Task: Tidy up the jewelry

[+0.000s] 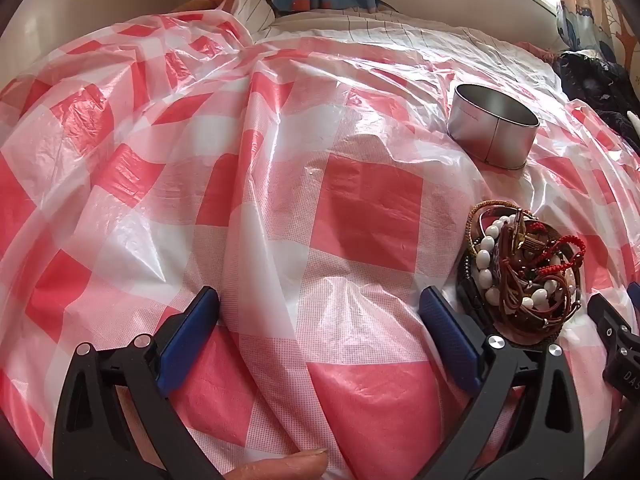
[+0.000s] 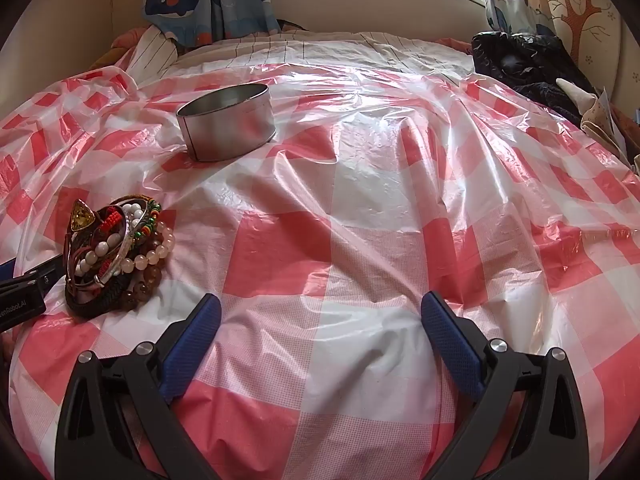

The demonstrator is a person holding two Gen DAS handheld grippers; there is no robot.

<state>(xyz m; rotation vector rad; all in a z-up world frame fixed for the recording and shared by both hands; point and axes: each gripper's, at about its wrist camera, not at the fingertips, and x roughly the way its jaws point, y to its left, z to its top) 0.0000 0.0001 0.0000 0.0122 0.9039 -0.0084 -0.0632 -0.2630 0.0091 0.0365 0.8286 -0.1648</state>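
Observation:
A heap of jewelry lies on the red-and-white checked plastic sheet: white bead bracelets, red cords, brown leather bands. In the right wrist view the same jewelry heap sits at the left, with a silver bangle and an amber triangle. An open round metal tin stands beyond it, also the tin at upper left. My left gripper is open over bare sheet, left of the heap. My right gripper is open too, right of the heap, holding nothing.
Dark clothing is piled at the far right of the bed. Whale-print curtains hang at the back wall under a window. A fingertip shows at the bottom edge of the left wrist view. The other gripper's black body pokes in beside the heap.

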